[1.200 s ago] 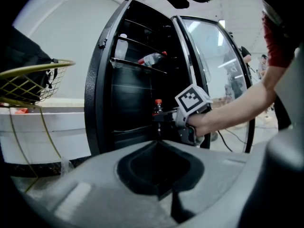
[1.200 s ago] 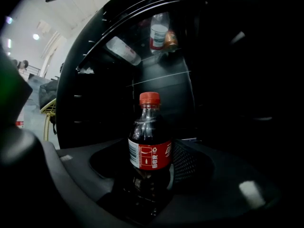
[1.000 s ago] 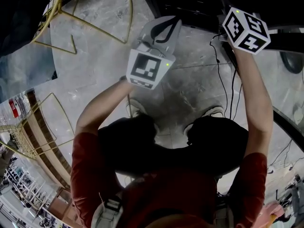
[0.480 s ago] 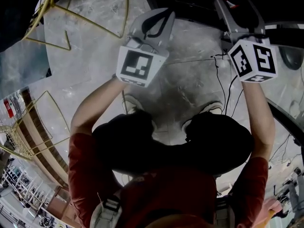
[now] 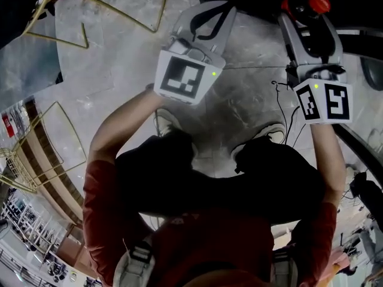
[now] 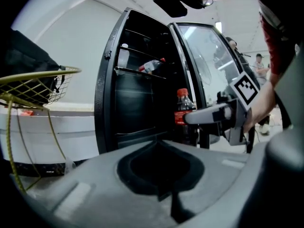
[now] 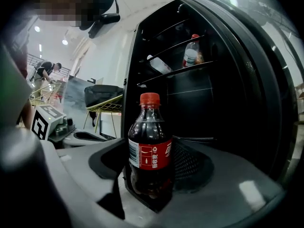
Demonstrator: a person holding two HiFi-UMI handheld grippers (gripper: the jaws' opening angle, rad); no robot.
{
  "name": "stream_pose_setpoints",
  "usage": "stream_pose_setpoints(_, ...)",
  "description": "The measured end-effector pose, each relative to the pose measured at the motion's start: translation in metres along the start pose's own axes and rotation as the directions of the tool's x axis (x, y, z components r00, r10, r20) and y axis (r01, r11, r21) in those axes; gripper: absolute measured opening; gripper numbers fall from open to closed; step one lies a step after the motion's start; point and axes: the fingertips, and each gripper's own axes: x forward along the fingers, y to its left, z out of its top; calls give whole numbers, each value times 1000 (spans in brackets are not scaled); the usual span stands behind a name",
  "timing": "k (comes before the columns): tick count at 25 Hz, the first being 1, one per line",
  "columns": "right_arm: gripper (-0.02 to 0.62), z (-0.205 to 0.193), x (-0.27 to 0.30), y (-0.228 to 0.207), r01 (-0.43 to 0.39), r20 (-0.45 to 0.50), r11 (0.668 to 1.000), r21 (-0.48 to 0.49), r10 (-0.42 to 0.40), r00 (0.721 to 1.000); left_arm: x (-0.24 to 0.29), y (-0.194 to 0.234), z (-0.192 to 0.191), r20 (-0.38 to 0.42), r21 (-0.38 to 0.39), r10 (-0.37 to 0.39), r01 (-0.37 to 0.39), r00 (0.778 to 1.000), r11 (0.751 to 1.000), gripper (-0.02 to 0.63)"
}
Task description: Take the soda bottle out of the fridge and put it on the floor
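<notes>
A dark cola soda bottle [image 7: 149, 151] with a red cap and red label stands upright between my right gripper's [image 7: 149, 177] jaws, which are shut on its lower body. It hangs just outside the open black fridge [image 7: 190, 94]. In the head view the bottle's cap [image 5: 317, 3] shows past the right gripper [image 5: 306, 23], over the grey stone floor [image 5: 119, 70]. The left gripper view shows the same bottle [image 6: 183, 109] in the right gripper [image 6: 209, 115] beside the fridge [image 6: 137, 80]. My left gripper [image 5: 218, 11] [image 6: 159, 146] is level to the left, jaws together and holding nothing.
Two other bottles [image 7: 191, 51] rest on an upper fridge shelf. The glass fridge door [image 6: 213, 61] stands open on the right. Yellow wire stands [image 5: 36, 154] and a wire basket [image 6: 33, 82] are on the left. Cables [image 5: 281, 100] trail on the floor near my shoes [image 5: 167, 127].
The right gripper has drawn back from the dark fridge towards the body, bringing the bottle with it; its red cap now shows in the head view. The left gripper has hardly moved.
</notes>
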Motion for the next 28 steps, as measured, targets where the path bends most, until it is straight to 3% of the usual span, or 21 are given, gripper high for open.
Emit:
stream_pose_setpoints(14, 278, -24, -12, 22, -49, -12, 998, 38, 49, 999, -5, -7, -6, -2, 21, 15, -15, 1000, 1000, -2)
stream_pose_setpoints(18, 278, -35, -13, 22, -41, 2, 995, 92, 41, 999, 0, -6, -8, -18, 33, 38, -37, 999, 999, -2)
stream_pose_setpoints(23, 278, -74, -2, 34, -33, -26, 992, 118, 36, 999, -11, -2, -22, 11, 64, 53, -54, 999, 996, -1)
stream_pose_setpoints(28, 278, -101, 4, 32, -19, -56, 994, 108, 25, 998, -14, -8, -48, -18, 51, 35, -34, 999, 998, -2)
